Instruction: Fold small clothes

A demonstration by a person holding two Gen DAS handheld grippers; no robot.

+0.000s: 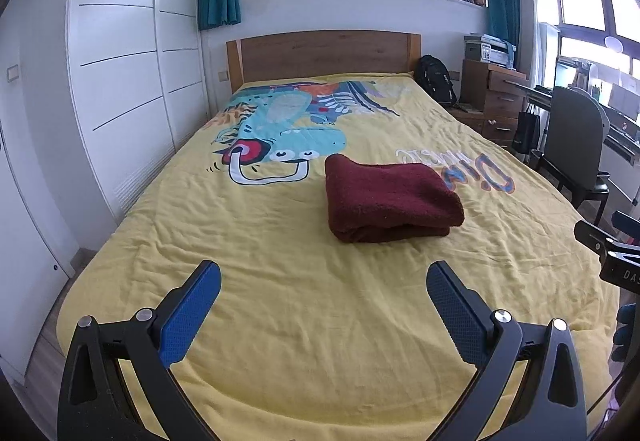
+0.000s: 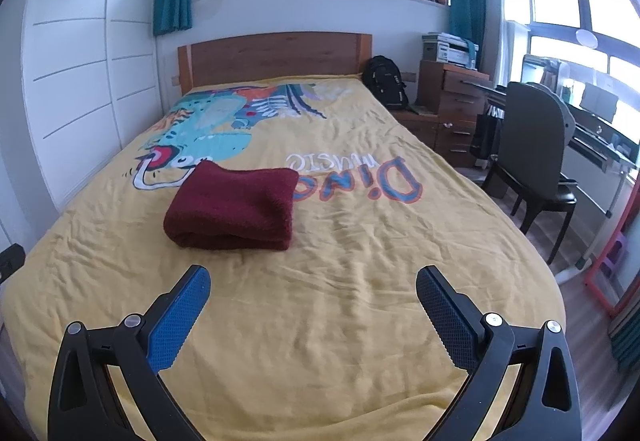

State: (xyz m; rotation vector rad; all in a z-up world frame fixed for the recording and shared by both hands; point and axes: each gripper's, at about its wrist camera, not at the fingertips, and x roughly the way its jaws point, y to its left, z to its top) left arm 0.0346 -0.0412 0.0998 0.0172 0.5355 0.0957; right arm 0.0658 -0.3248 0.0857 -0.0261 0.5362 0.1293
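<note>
While your jaws gape, the maroon garment [image 1: 390, 199] lies folded.
Your left gripper [image 1: 324, 281] and right gripper [image 2: 313, 285] hover empty over the yellow bedspread [image 2: 360, 241].

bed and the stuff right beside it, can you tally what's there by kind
folded dark red garment: 1, lying on the yellow bedspread
black backpack: 1, beside the headboard
wooden drawer unit: 1
dark chair: 1
left gripper: 1, fingers apart, holding nothing
right gripper: 1, fingers apart, holding nothing
total: 6, not counting the bedspread
</note>
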